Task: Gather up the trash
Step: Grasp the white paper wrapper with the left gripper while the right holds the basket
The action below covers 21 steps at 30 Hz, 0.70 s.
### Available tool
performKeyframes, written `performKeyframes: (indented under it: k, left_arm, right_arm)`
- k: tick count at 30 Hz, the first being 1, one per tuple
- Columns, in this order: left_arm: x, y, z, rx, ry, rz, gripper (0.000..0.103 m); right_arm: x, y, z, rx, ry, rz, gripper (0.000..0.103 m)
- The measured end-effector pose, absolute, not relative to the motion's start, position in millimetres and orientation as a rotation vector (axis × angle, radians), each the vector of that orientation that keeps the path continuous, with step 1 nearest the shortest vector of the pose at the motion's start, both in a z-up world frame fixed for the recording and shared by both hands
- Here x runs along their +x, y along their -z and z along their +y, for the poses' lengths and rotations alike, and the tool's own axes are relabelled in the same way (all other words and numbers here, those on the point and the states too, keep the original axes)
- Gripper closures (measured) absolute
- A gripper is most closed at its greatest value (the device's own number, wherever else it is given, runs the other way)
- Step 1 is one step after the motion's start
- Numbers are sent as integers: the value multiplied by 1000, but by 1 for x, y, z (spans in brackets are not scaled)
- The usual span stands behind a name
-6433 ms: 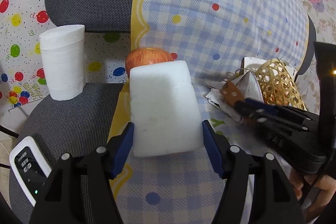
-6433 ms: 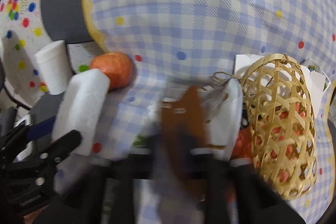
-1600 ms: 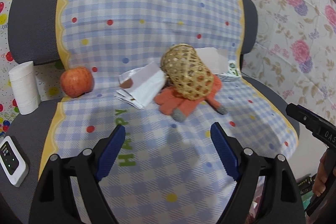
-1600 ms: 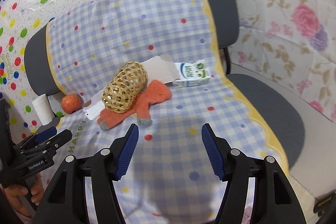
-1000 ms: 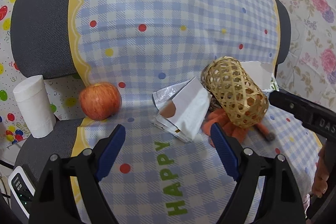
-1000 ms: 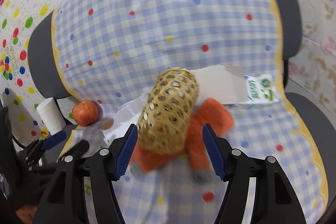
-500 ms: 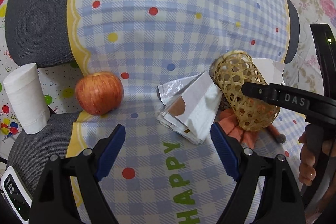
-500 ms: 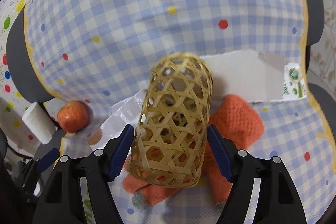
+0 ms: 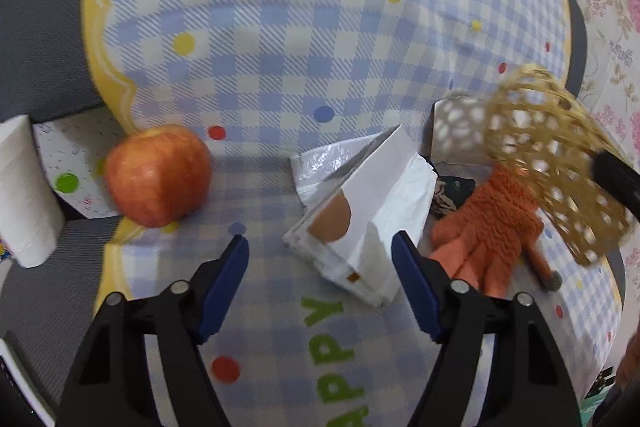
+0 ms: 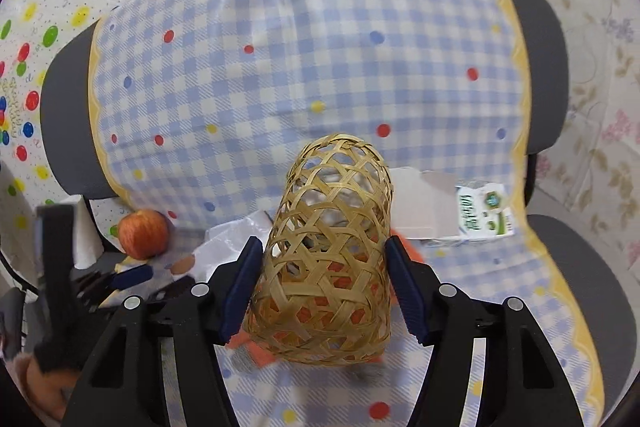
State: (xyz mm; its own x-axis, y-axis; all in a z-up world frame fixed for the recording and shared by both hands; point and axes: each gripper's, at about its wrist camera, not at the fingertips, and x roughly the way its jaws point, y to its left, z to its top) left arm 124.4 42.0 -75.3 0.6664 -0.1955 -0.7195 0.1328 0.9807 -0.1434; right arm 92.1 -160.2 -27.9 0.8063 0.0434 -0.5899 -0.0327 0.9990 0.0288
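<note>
Right tongs (image 10: 322, 267) clamp woven bamboo basket (image 10: 326, 263); left tongs (image 9: 320, 259) spread wide, empty.

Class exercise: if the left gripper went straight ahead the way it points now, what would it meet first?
Probably the white paper bag: it lies just ahead of the open left gripper, toward its right finger. The apple sits off to the left, outside that line. Depth is uncertain.

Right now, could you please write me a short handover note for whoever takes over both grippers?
Right gripper: shut on the wicker basket, lifted and tilted above the orange glove.
Left gripper: open, empty, aimed at the white paper bag.
Milk carton lies flattened by the chair back. Apple and paper roll sit at the left.
Done: basket picked up.
Left: paper bag and carton, probably into the basket.
</note>
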Motion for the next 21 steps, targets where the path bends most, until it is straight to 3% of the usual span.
performKeyframes:
  k: [7, 10, 12, 15, 21]
  left_arm:
    - [153, 92, 33, -97, 191, 919, 36]
    - [150, 89, 27, -74, 210, 902, 61]
    - [143, 87, 20, -55, 255, 886, 92]
    - [123, 78, 13, -22, 254, 824, 100]
    - [62, 50, 32, -100, 219, 675, 101]
  right_arm:
    - [70, 31, -175, 66, -38, 635, 39]
    - [55, 32, -178, 81, -29, 624, 39]
    - [43, 31, -183, 96, -15, 613, 39]
    - [30, 30, -191, 121, -4, 607, 40]
    - [7, 30, -202, 156, 4, 607, 41]
